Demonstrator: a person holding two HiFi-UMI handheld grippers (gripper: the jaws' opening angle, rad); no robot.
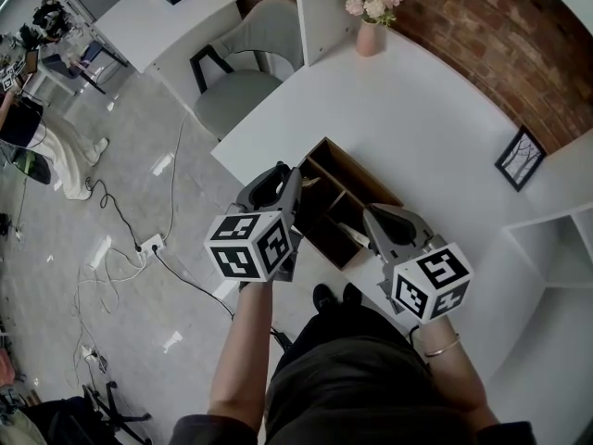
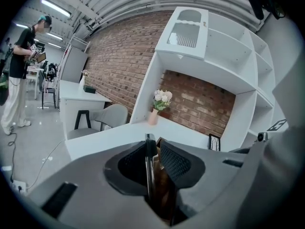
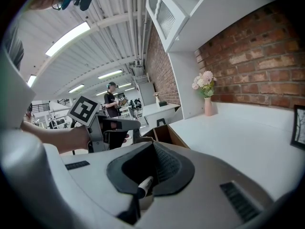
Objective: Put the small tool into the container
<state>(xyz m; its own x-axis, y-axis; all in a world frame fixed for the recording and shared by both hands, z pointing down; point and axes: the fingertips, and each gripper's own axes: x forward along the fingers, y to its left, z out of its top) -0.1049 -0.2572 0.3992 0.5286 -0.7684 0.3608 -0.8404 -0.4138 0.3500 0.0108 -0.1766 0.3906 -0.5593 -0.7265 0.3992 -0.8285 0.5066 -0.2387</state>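
My right gripper [image 1: 371, 219] is closed on the white pen [image 3: 144, 184], with the pen's end down in a compartment of the wooden box [image 1: 357, 167]. My left gripper [image 1: 291, 178] pinches the box's wall.

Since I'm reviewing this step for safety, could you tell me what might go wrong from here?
1. The container sits right at the edge of the table. The left gripper has its jaws either side of what looks like the container's wall, so a nudge might push it off.
2. The right gripper holds the small tool low in its jaws, so the tool could slip or miss a compartment.
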